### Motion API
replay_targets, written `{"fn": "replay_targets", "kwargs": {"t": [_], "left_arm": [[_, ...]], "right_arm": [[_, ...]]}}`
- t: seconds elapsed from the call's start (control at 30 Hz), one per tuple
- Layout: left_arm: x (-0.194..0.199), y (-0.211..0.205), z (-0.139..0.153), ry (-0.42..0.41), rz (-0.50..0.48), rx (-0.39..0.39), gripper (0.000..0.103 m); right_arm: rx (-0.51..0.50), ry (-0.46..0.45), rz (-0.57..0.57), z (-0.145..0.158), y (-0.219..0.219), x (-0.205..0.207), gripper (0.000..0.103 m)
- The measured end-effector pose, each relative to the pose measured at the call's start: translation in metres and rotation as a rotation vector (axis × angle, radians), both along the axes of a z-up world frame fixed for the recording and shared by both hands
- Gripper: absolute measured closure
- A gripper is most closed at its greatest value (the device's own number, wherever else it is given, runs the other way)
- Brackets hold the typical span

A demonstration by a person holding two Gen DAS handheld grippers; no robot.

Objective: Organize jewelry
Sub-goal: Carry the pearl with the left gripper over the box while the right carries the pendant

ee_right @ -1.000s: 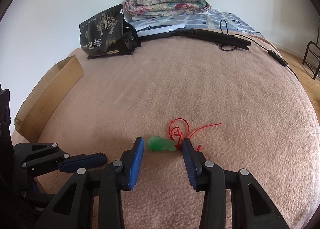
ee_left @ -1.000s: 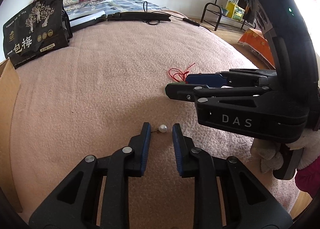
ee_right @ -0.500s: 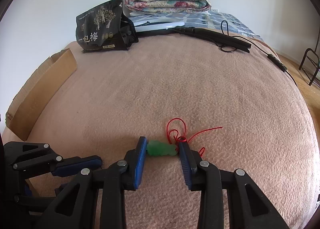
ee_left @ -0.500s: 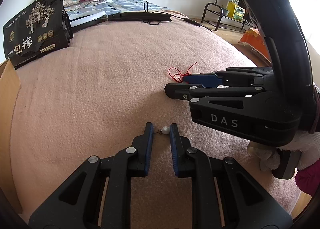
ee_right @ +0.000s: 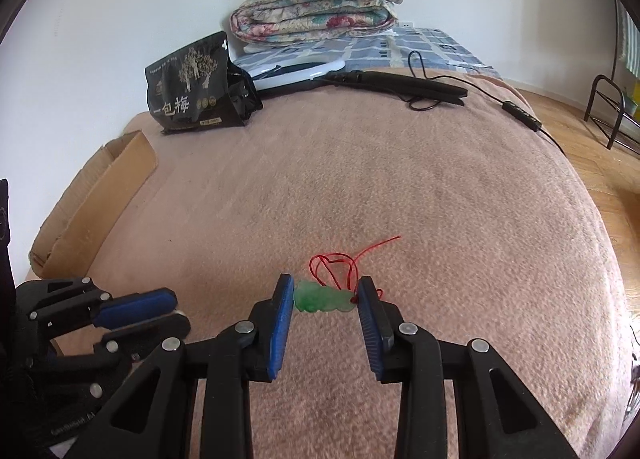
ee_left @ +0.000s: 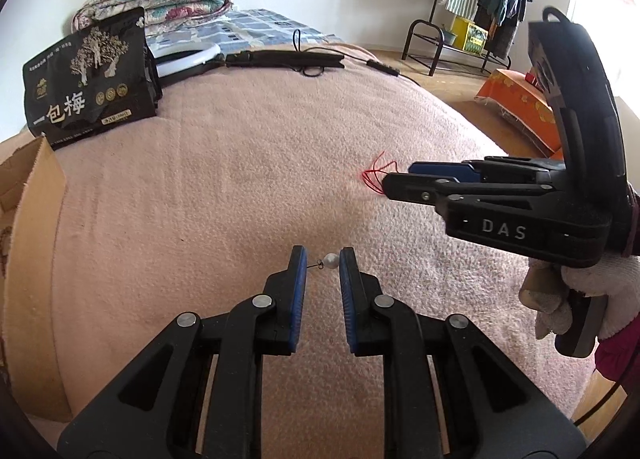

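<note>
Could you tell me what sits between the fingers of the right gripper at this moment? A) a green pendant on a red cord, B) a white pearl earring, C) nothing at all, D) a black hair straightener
A: in the right wrist view the right gripper has its blue pads against both ends of the green pendant, whose red cord loops just beyond it.

Fuzzy, matt pink fleece blanket (ee_right: 400, 179). Glossy round pearl earring (ee_left: 330, 260) on thin metal wire. Translucent, polished green pendant (ee_right: 324, 300) on red cord (ee_right: 340, 263). Matt brown cardboard box (ee_right: 92, 203).
</note>
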State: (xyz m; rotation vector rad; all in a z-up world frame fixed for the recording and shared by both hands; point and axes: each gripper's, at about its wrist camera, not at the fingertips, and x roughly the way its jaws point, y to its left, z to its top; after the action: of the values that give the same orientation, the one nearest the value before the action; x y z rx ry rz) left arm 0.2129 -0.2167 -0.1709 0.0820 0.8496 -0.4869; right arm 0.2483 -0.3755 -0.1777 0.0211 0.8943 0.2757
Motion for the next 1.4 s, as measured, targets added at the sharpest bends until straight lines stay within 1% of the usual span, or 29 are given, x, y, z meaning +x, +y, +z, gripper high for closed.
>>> {"fn": "replay_targets", "kwargs": {"t": [0.27,0.37,0.53,0.67,0.87,1.07,1.17,1.4], "left_arm": [[-0.015,0.022,0.034,-0.06,0.016,-0.016,0.088],[-0.021,0.033,0.047,-0.084,0.028,-0.022,0.088],[-0.033,0.055,0.07,-0.126,0.052,-0.033,0.088],[-0.042,0.077,0.087,-0.154,0.08,-0.036,0.088],[-0.055,0.112,0.108,-0.189,0.128,-0.056,0.088],[-0.062,0.149,0.121,-0.209,0.186,-0.068,0.088],[-0.064,0.168,0.125,-0.219,0.218,-0.069,0.088],[-0.068,0.208,0.13,-0.236,0.283,-0.054,0.088]], "right_arm": [[-0.019,-0.038,-0.008,0.037,0.002,-0.018,0.07],[-0.012,-0.053,-0.014,0.053,0.004,-0.024,0.07],[-0.003,-0.081,-0.02,0.081,0.01,-0.035,0.07],[-0.015,-0.102,-0.009,0.103,0.023,-0.043,0.07],[-0.037,-0.138,0.032,0.133,0.052,-0.055,0.07],[-0.03,-0.159,0.076,0.153,0.087,-0.058,0.07],[-0.023,-0.166,0.105,0.16,0.107,-0.057,0.07],[-0.015,-0.173,0.172,0.164,0.152,-0.05,0.07]]}}
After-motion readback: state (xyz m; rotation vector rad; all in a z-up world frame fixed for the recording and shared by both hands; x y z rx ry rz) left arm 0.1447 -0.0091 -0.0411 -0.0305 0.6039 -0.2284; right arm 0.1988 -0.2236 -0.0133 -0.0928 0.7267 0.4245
